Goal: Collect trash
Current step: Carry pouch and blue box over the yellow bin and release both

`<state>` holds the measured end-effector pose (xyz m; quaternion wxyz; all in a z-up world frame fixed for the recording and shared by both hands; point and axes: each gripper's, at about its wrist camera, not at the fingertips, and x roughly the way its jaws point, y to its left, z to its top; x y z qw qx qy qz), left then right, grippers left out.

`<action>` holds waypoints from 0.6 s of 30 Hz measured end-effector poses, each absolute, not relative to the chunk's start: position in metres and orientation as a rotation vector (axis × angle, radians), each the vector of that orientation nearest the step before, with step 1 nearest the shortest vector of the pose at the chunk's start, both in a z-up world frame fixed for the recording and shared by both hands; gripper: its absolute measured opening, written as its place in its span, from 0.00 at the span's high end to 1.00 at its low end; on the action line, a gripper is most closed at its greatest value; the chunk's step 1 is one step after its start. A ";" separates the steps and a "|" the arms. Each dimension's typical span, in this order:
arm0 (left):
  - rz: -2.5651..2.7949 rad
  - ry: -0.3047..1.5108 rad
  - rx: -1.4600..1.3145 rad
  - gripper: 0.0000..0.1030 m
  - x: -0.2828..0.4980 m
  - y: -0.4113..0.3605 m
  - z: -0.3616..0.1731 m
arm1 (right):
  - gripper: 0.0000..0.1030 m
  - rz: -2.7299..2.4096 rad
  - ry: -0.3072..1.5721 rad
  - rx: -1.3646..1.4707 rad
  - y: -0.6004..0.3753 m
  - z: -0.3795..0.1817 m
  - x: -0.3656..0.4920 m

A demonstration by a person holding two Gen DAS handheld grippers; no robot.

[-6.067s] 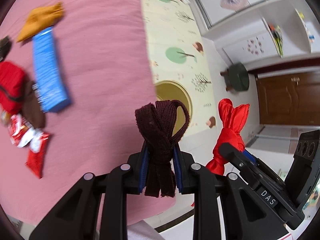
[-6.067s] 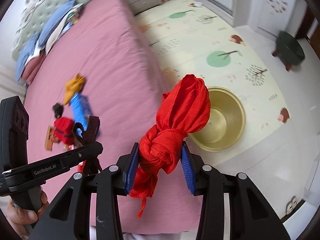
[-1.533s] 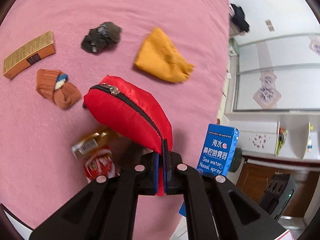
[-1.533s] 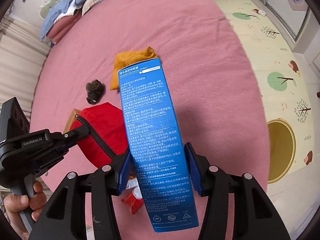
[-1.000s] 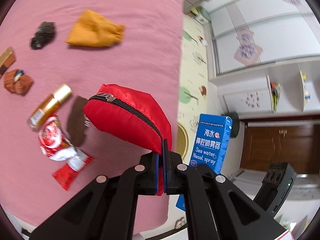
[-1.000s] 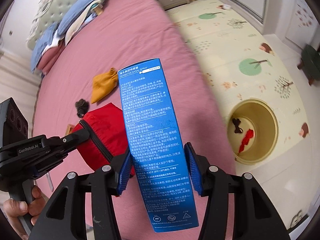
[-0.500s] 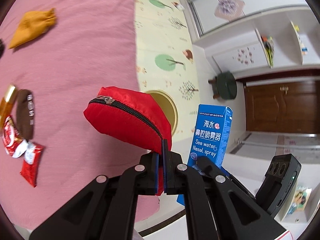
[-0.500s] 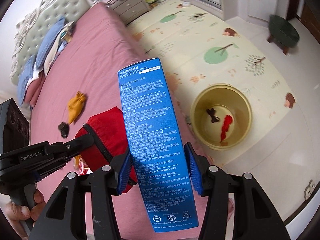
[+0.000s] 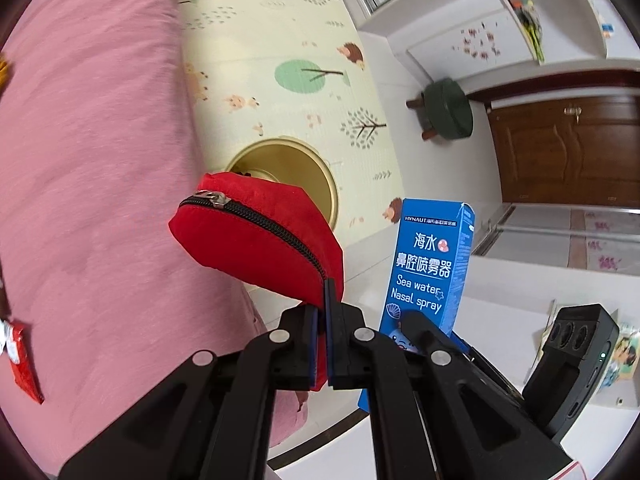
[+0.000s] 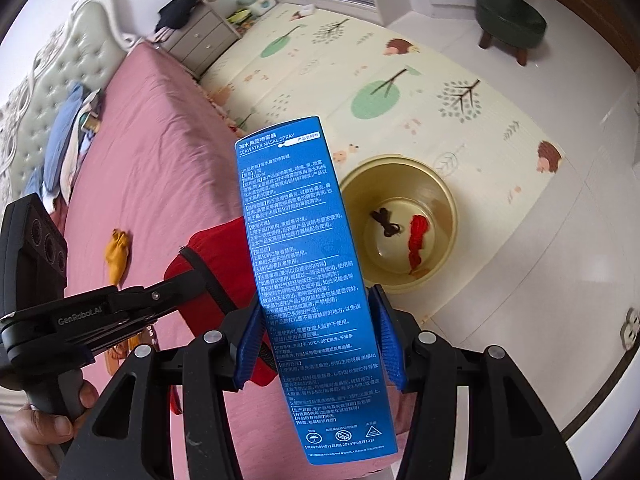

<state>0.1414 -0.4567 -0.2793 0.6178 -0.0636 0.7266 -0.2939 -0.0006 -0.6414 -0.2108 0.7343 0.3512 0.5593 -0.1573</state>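
Observation:
My left gripper (image 9: 322, 320) is shut on the corner of a red zippered pouch (image 9: 256, 236) and holds it in the air past the bed's edge, in front of the gold bin (image 9: 320, 178). My right gripper (image 10: 320, 336) is shut on a tall blue nasal spray box (image 10: 308, 264), upright, beside the pouch (image 10: 212, 276). The box also shows in the left wrist view (image 9: 432, 268). The gold bin (image 10: 444, 192) stands on the floor mat and holds a dark brown cloth (image 10: 385, 222) and a red cloth (image 10: 418, 242).
The pink bed (image 10: 152, 152) carries a mustard cloth (image 10: 116, 256) and a red snack wrapper (image 9: 22, 364). A green stool (image 10: 510, 20) stands on the floor near a brown door (image 9: 568, 148). A grey nightstand (image 10: 200, 36) is beside the headboard.
Both grippers have swung with the pouch and box away from the bed toward the floor. The bin is now closer and more central in both views.

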 end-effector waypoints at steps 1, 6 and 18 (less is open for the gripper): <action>-0.683 1.681 -0.136 0.98 0.141 -0.465 -0.283 | 0.52 -0.353 1.229 0.775 -0.644 -0.212 -0.002; -0.710 1.708 -0.079 0.97 0.140 -0.498 -0.298 | 0.52 -0.388 1.236 0.798 -0.662 -0.221 -0.008; -0.768 1.762 -0.007 0.96 0.157 -0.544 -0.330 | 0.49 -0.424 1.219 0.882 -0.702 -0.244 0.004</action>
